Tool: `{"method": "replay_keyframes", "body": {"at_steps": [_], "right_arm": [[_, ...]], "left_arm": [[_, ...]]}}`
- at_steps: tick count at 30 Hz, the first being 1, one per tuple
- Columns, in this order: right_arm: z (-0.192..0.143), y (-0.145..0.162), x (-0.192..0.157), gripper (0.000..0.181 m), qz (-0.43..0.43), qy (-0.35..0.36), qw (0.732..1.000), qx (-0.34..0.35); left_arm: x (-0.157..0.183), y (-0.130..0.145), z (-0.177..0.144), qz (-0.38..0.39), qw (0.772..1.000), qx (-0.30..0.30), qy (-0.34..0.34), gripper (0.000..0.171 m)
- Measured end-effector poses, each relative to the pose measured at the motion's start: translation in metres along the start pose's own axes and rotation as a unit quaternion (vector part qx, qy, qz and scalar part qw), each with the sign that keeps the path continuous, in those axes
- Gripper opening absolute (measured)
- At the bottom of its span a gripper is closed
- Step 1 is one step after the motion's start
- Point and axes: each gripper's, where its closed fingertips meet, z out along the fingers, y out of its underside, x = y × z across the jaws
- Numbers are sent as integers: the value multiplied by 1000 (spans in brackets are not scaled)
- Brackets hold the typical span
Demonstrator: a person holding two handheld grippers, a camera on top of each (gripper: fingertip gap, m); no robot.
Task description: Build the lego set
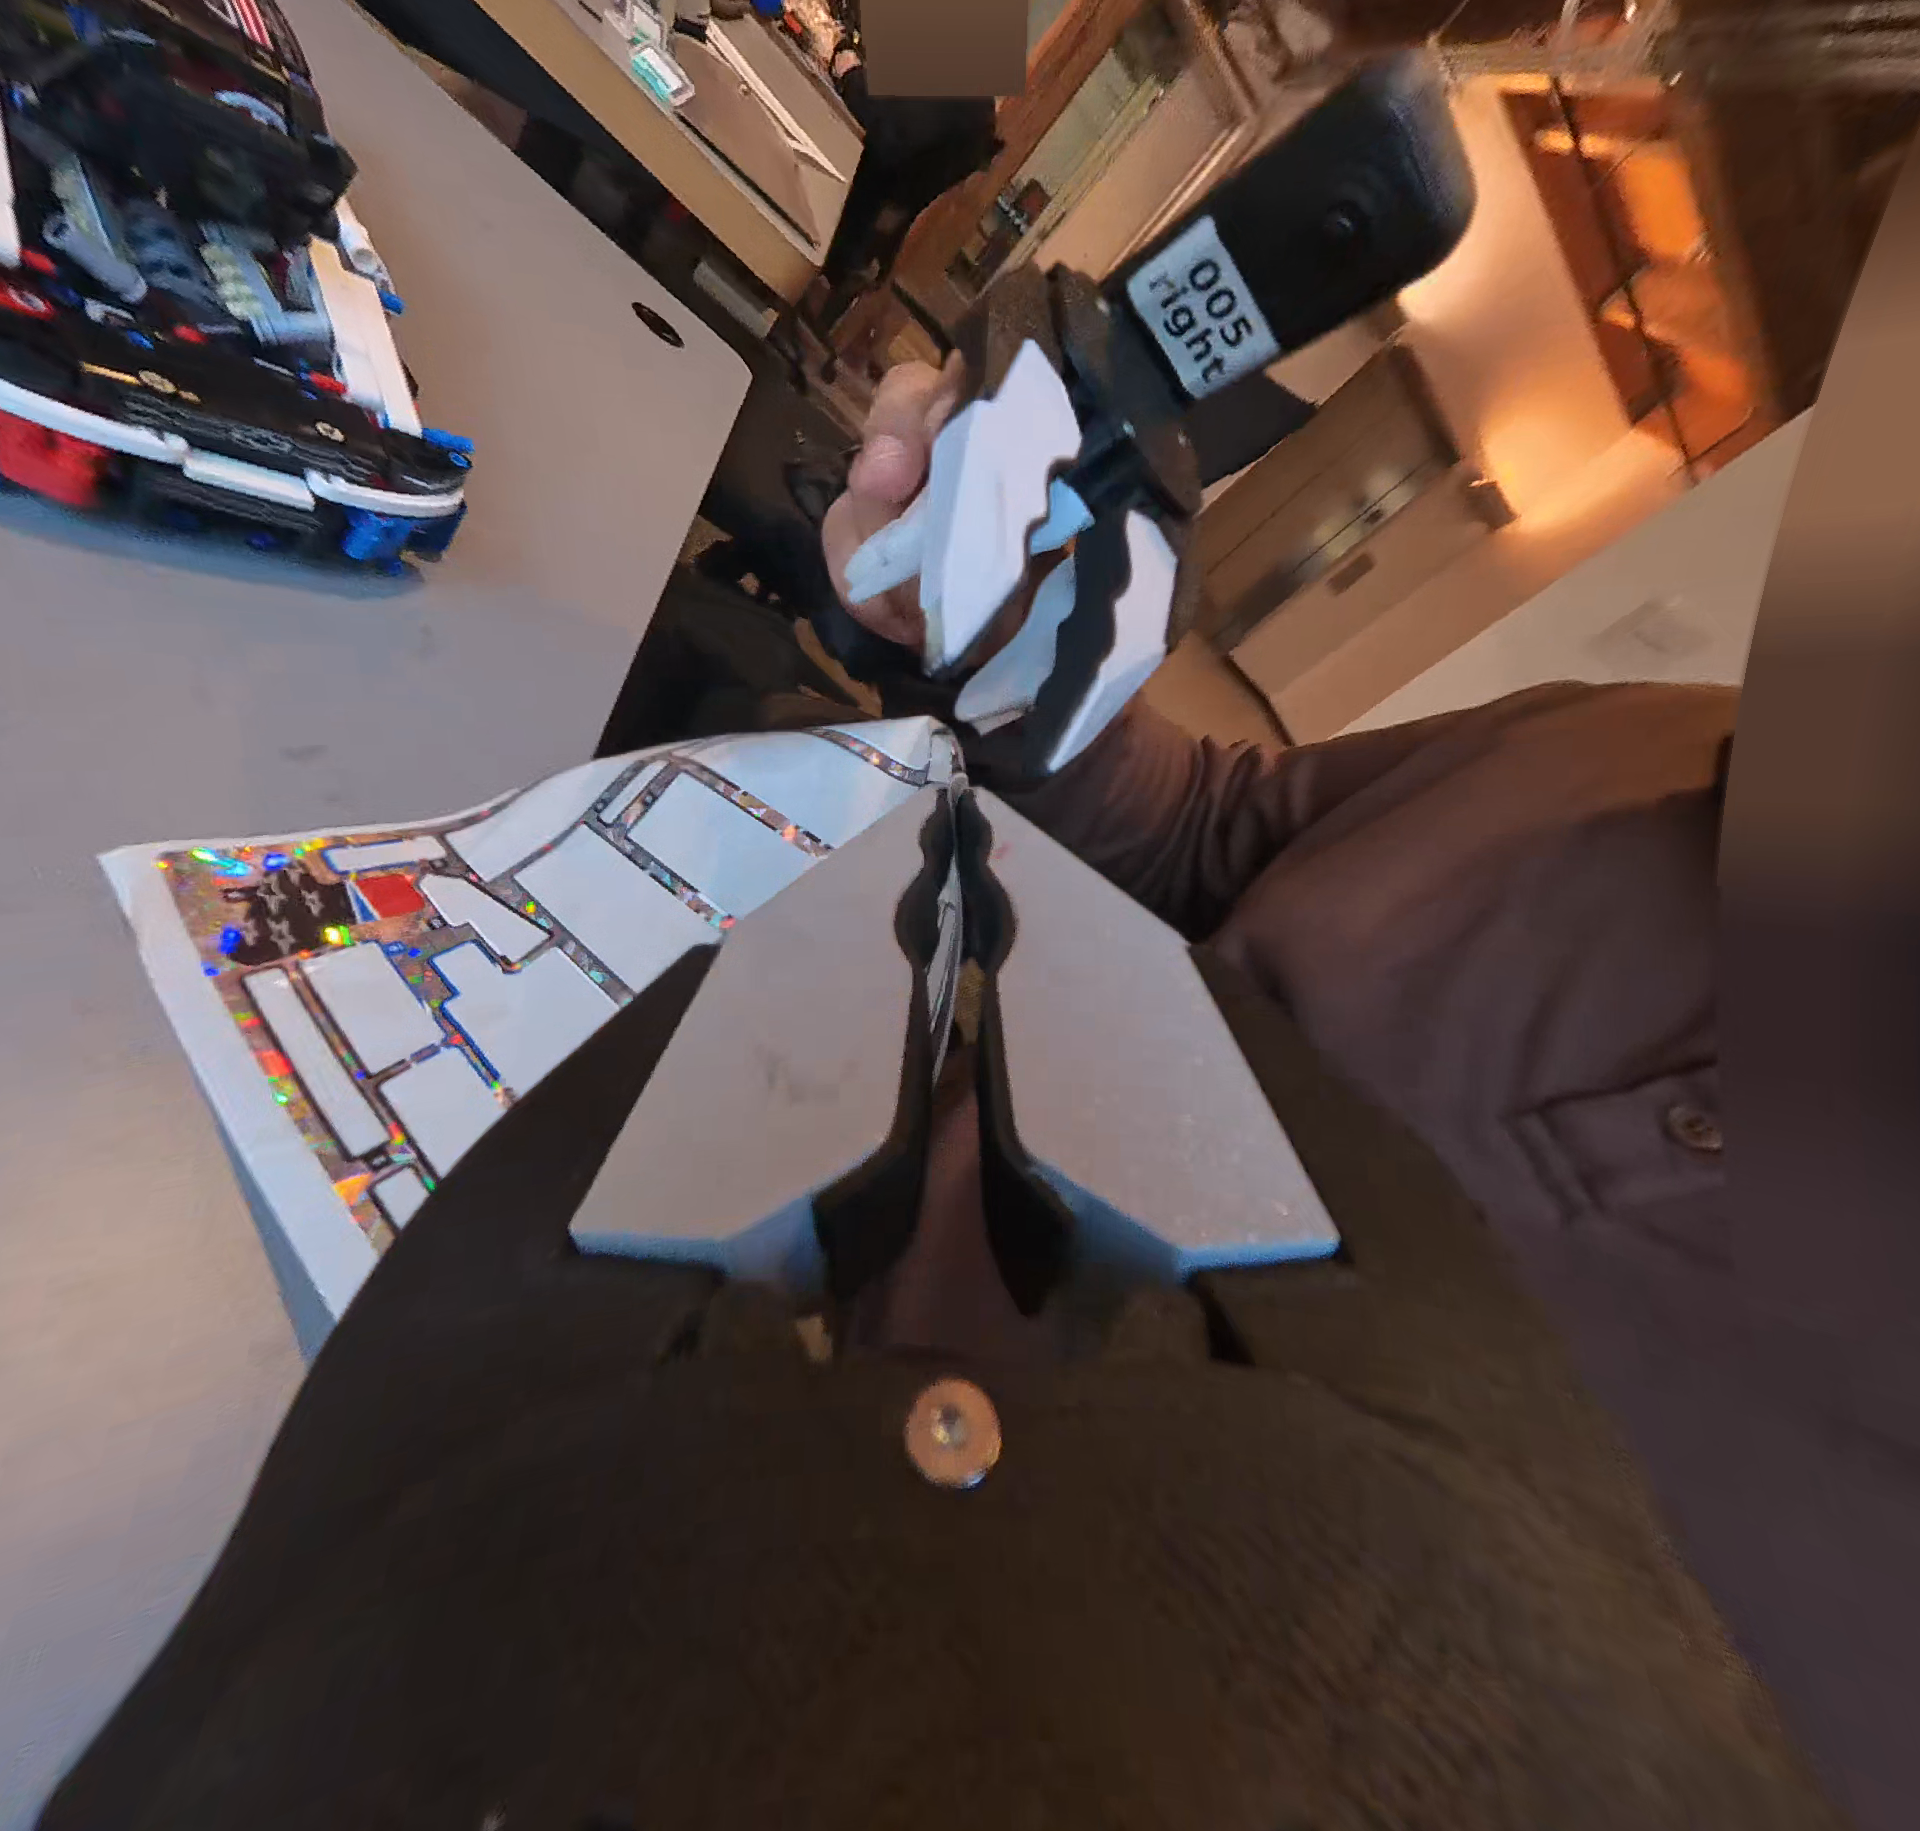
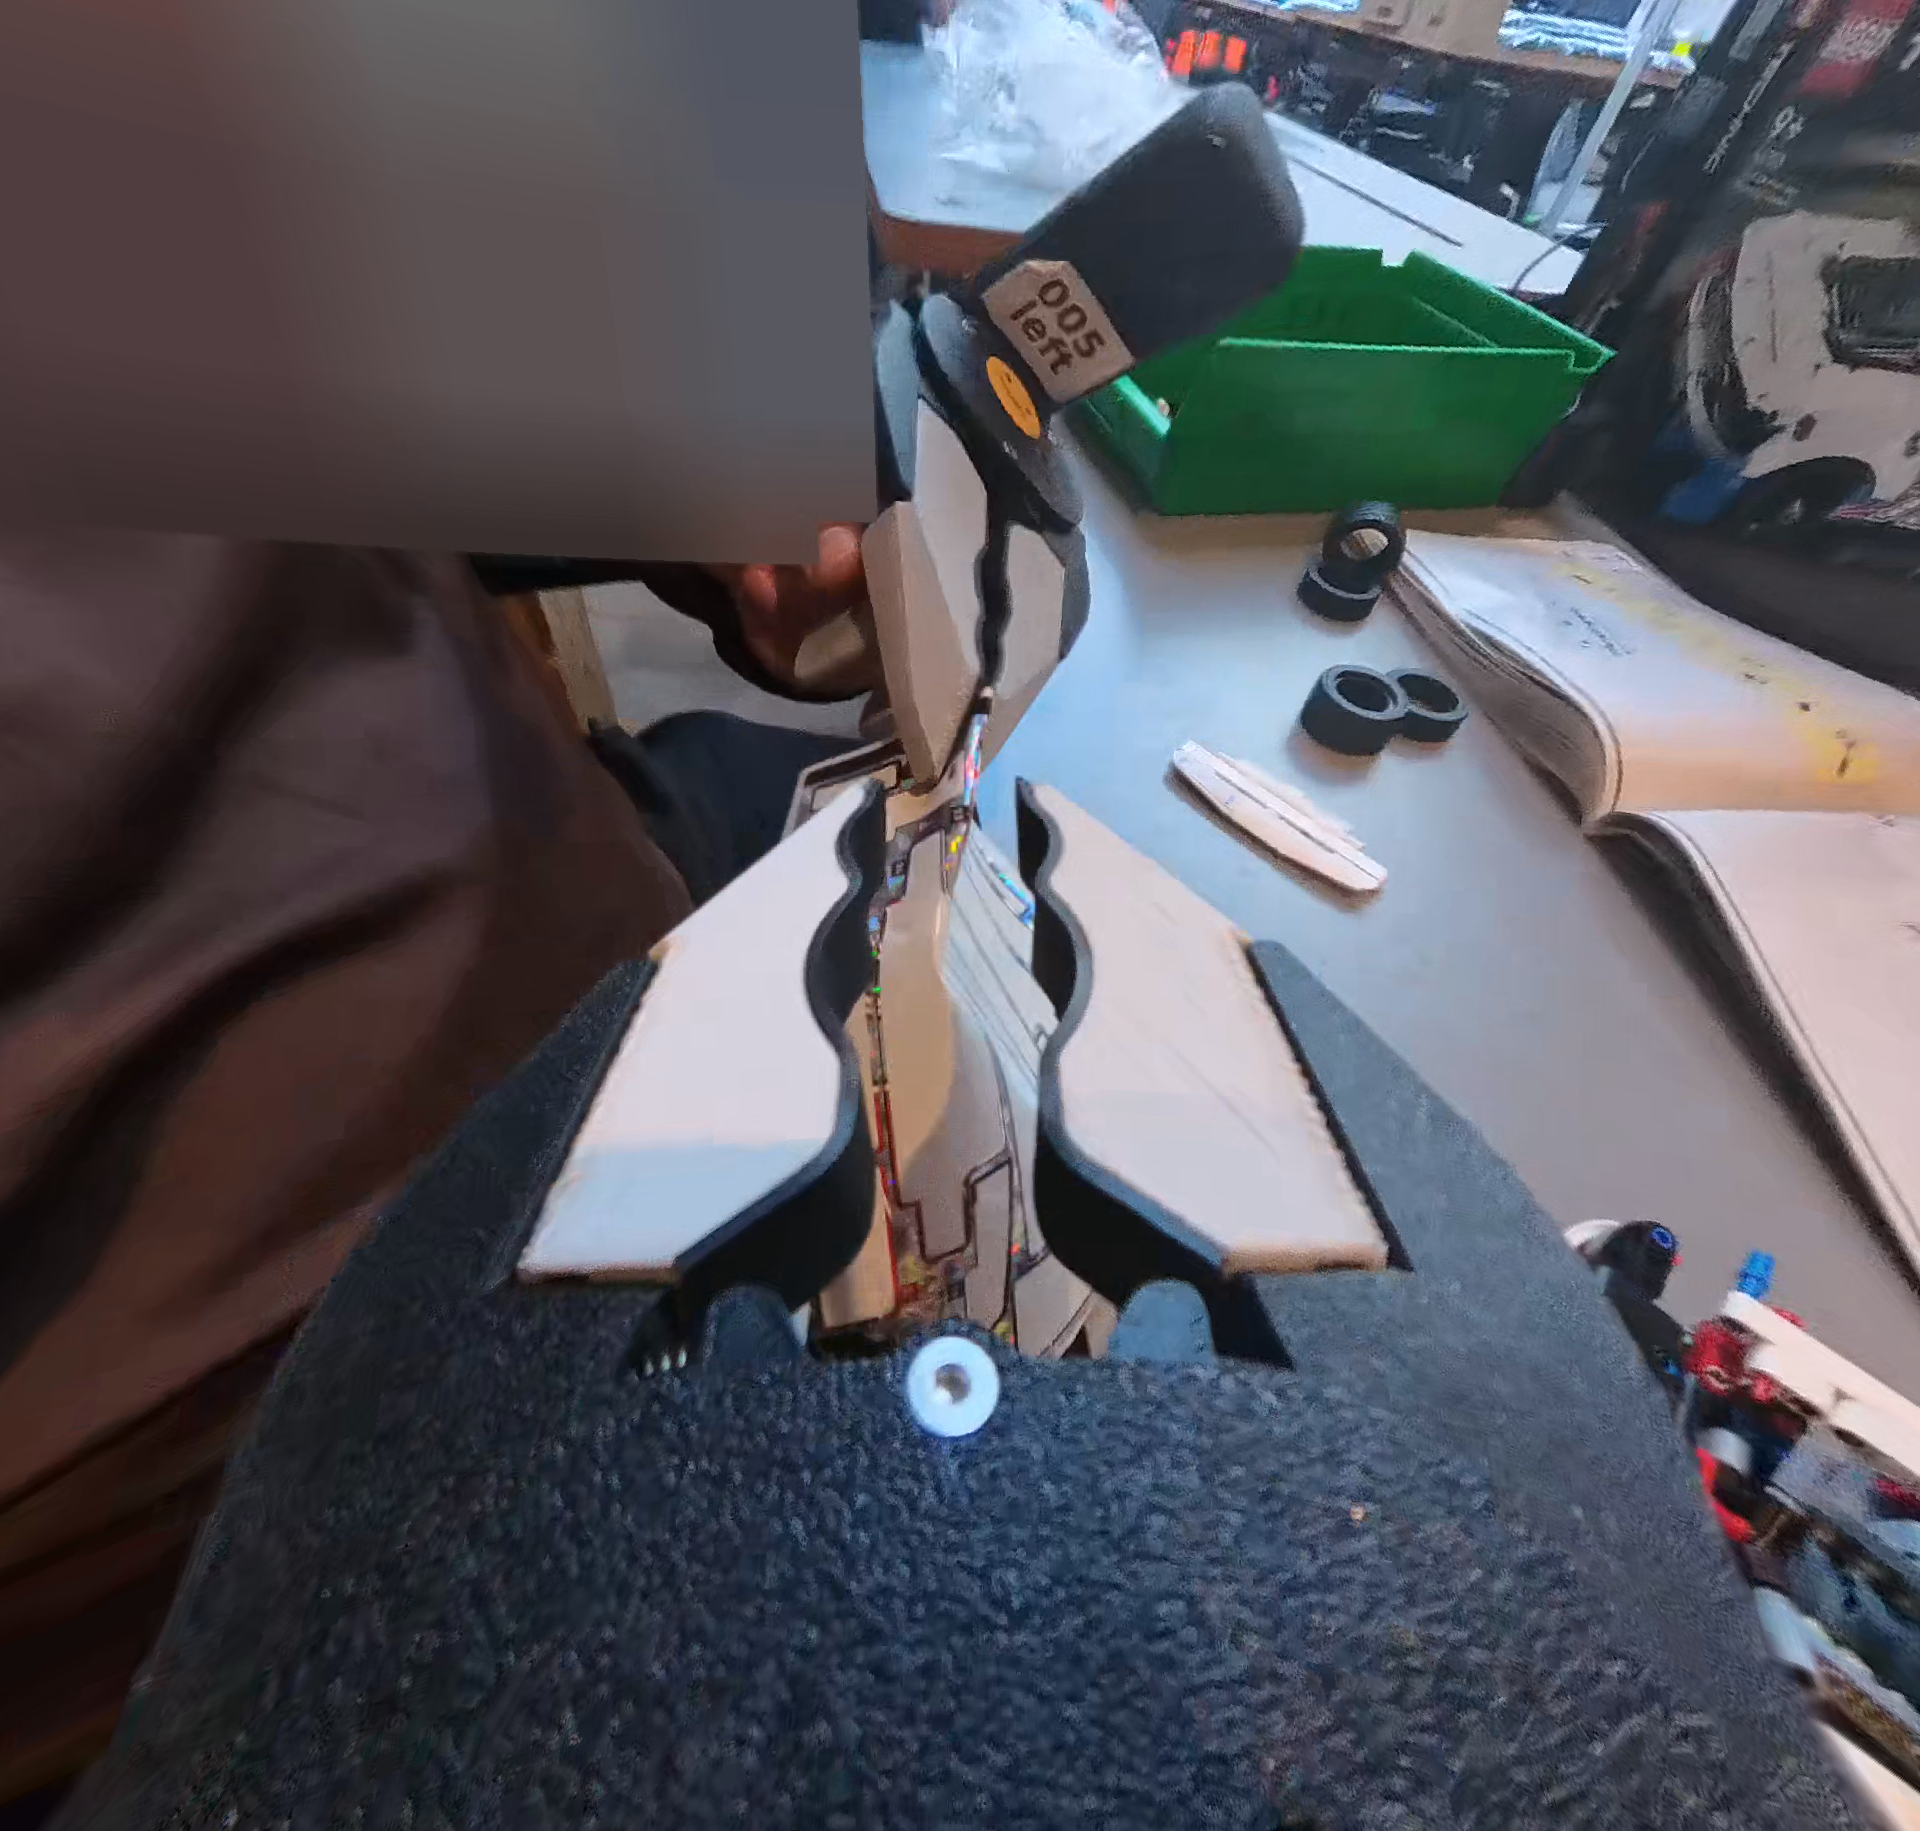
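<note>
A white sticker sheet with shiny holographic borders hangs in the air over the grey table. My left gripper is shut on the sheet's right edge; the right wrist view shows it pinching that sheet from above. My right gripper is open. The sheet runs between its pads, which stand apart and do not press on it. The right gripper also shows in the left wrist view, just beyond the sheet's top corner. The partly built lego car stands at the far left of the table.
A green bin, several black tyres, an open instruction book and a pale flat strip lie on the table to the right. The car's end shows at bottom right. A person's brown sleeve is close by. Left and right tips are no more than a few centimetres apart. From either gripper's tips it is about 25 cm to the partly built lego car.
</note>
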Motion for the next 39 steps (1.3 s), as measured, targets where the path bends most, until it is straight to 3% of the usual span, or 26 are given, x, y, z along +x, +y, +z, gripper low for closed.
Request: {"method": "replay_keyframes", "body": {"at_steps": [6,10,15,17,21,24,26,29,34,39], "right_arm": [[11,16,-10,16,-24,-3,998,-50],[12,20,-12,3,29,-29,998,-50],[16,22,-18,0,148,-106,983,-28],[16,21,-19,0,181,-127,975,-19],[17,21,-23,0,229,-166,959,-20],[19,22,-27,0,257,-190,947,-23],[20,24,-29,0,264,-194,944,-27],[19,25,-32,0,266,-201,942,-32],[18,24,-38,0,272,-224,935,-27],[20,28,-44,1,263,-239,934,-39]], "left_arm": [[3,1,2,-58,998,21,31,0],[6,5,2,-68,997,26,41,0],[5,-2,-10,112,993,5,-44,19],[9,0,-13,215,973,-34,-81,26],[9,11,-9,388,901,-140,-139,27],[4,16,-6,447,860,-193,-155,25],[2,20,-4,460,849,-213,-149,20],[1,24,-2,471,843,-221,-137,15],[6,30,0,466,852,-212,-108,8],[6,37,-1,422,877,-213,-82,0]]}}
